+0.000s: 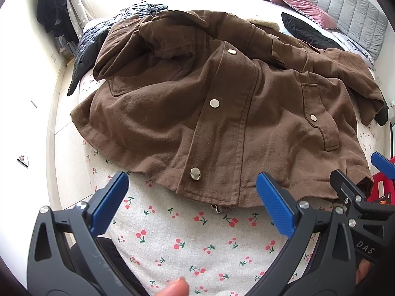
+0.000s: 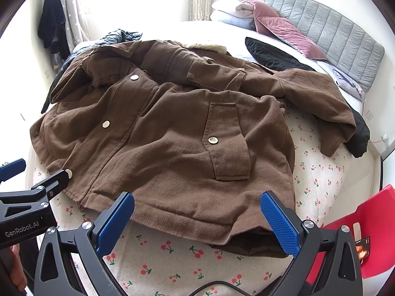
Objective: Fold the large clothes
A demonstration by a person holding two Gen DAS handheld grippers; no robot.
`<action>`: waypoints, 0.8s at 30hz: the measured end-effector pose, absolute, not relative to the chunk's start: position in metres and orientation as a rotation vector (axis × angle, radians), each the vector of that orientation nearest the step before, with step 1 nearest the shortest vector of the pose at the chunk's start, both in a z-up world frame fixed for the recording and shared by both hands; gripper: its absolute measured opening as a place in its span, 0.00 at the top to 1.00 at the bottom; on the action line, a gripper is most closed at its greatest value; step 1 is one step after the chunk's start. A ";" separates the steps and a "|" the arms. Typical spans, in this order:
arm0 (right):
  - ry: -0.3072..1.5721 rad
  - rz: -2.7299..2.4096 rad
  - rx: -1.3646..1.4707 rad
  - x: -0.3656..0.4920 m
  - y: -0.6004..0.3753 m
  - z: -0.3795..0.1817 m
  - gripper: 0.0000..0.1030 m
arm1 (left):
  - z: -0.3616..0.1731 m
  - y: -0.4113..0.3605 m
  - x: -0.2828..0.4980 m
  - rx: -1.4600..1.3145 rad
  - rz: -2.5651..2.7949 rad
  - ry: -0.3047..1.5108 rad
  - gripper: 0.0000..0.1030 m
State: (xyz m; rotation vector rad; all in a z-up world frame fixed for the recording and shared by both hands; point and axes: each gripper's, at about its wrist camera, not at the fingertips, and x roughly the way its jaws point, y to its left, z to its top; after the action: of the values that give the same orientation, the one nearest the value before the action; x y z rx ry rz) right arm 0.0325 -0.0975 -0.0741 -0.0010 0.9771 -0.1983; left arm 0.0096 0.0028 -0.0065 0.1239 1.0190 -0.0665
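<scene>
Both the left gripper (image 1: 192,204) and the right gripper (image 2: 203,222) hang with jaws spread wide and holding nothing, just above the near hem of the brown jacket (image 1: 222,103) lying front-up on the cherry-print bed (image 1: 187,241) (the right's far pad perhaps grazes the hem).

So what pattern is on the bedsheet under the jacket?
Red cherries on white, on the bedsheet; clearest in the left wrist view.
</scene>
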 end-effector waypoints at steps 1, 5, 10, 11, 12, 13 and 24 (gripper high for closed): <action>0.978 -0.198 -0.003 0.034 -0.098 -0.074 0.00 | -0.007 0.003 0.011 0.124 -0.065 1.017 0.00; 0.976 -0.203 -0.008 0.041 -0.101 -0.073 0.00 | -0.008 0.003 0.016 0.111 -0.075 0.977 0.00; 0.945 -0.137 -0.001 0.055 -0.113 -0.060 0.00 | 0.002 0.003 0.040 0.166 -0.169 0.976 0.00; 0.943 -0.107 0.008 0.061 -0.119 -0.055 0.00 | 0.007 0.004 0.047 0.173 -0.189 0.969 0.00; 0.943 -0.085 0.013 0.067 -0.122 -0.051 0.00 | 0.014 0.006 0.055 0.182 -0.204 0.958 0.00; 0.944 -0.068 0.013 0.073 -0.127 -0.046 0.00 | 0.023 0.008 0.066 0.192 -0.219 0.941 0.00; 0.974 0.039 0.014 0.183 -0.200 -0.015 0.00 | 0.076 0.025 0.232 0.269 -0.233 0.936 0.00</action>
State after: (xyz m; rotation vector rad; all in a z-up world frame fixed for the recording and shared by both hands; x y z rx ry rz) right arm 0.1830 -0.1997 -0.0147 0.0137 0.9737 0.0392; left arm 0.2317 0.0253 0.0757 0.2694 0.9362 -0.2331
